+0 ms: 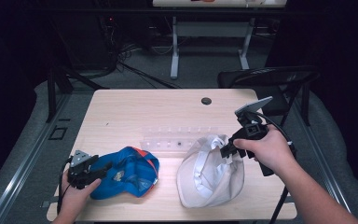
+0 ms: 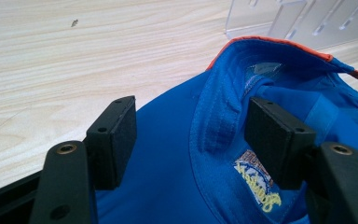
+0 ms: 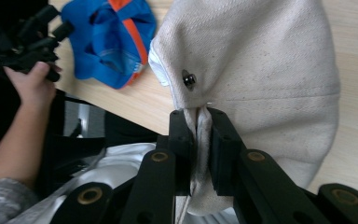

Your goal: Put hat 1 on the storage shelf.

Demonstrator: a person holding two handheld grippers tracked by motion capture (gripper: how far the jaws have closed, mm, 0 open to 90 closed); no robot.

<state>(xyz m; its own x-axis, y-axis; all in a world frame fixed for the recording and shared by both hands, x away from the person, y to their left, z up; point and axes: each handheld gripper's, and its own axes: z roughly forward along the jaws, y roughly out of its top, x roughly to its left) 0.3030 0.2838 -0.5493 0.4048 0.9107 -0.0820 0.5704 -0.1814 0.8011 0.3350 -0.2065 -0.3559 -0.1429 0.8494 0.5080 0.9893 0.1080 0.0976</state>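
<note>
Right now I am pinching the white cap (image 3: 261, 60) in my right gripper (image 3: 199, 116); my left gripper (image 2: 191, 135) is straddling the blue cap (image 2: 177, 154), jaws wide.

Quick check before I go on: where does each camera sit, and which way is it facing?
High view: above the near table edge, looking forward and down; both forearms show.
Left gripper view: rides the left tool, facing the blue cap; its open jaws show.
Right gripper view: rides the right tool, clamping the cream cap; left hand beyond.
Shared: all show the blue cap.
</note>
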